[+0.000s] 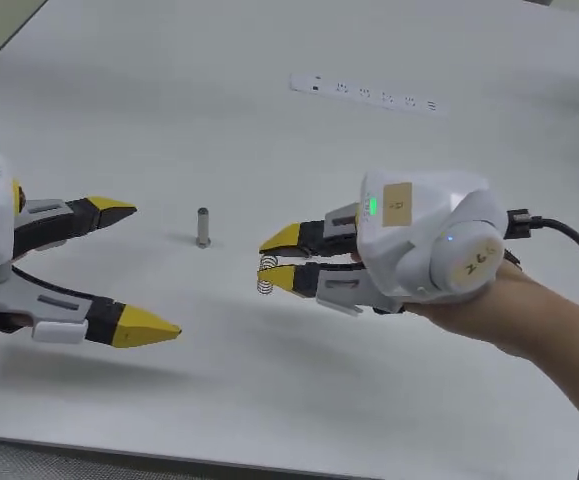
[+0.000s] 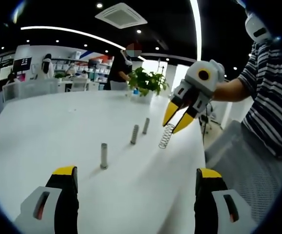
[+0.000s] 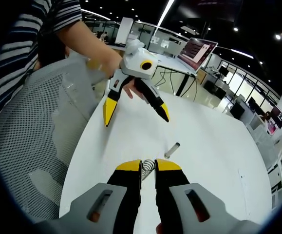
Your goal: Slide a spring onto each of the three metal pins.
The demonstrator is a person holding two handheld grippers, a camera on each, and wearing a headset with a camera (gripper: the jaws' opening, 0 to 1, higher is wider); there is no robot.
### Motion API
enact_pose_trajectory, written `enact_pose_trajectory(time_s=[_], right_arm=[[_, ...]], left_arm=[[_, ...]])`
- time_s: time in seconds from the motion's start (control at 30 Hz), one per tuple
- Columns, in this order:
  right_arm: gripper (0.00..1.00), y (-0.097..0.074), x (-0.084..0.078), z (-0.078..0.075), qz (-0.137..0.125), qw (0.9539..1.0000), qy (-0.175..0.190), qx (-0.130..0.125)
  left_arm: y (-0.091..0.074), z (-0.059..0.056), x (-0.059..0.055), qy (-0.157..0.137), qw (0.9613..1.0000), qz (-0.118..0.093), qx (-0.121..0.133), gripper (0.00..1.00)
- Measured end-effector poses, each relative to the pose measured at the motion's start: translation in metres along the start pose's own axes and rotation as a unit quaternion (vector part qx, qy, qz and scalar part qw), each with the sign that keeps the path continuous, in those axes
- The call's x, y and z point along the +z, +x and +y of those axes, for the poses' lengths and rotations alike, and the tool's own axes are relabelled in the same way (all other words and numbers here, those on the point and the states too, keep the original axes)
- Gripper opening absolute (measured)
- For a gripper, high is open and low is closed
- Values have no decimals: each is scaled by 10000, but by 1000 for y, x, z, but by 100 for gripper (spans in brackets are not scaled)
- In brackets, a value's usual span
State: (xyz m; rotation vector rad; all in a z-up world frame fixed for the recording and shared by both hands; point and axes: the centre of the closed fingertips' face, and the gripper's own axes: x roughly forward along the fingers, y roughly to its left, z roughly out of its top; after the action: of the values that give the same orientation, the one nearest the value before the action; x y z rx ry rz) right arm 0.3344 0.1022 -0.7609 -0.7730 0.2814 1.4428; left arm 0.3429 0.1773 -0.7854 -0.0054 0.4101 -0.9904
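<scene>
The right gripper is pinched narrow on a spring, held by its upper coils between the yellow tips. Whether the spring's lower end touches the white counter cannot be told. In the right gripper view the spring sits squarely between that gripper's own jaws. The left gripper stands wide open and holds nothing, its tips facing the right gripper's.

In the head view, one pin stands upright between the two grippers, just ahead of the right gripper's tips and apart from the spring. In the left gripper view, three upright pins run in a row away from the left gripper: a nearest pin, a second pin and a third pin. There the spring hangs near the far two without touching them.

A white power strip lies well beyond the right gripper. A black cable leaves that gripper's rear. A grey mesh chair sits behind the left gripper, and an open laptop stands far past it. A potted plant stands at the counter's far end.

In the head view, the right gripper's body and the hand holding it cover the counter behind its jaws. The left gripper is cut off at the picture's edge. The far pins are too small to make out in detail.
</scene>
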Motion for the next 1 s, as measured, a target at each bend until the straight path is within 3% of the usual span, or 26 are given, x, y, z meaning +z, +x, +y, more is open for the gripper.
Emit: enact_pose_trajectory(time_s=[0.43, 0.77, 1.0], right_arm=[[7, 4, -5, -5, 40, 10000, 90, 15], [7, 13, -3, -22, 37, 9999, 163, -33], [7, 23, 9, -41, -64, 9997, 159, -161]], left_arm=[[-9, 6, -3, -102, 9999, -35, 124, 98], [-9, 6, -3, -101, 9998, -29, 149, 98], [-9, 4, -4, -107, 9998, -8, 152, 97]])
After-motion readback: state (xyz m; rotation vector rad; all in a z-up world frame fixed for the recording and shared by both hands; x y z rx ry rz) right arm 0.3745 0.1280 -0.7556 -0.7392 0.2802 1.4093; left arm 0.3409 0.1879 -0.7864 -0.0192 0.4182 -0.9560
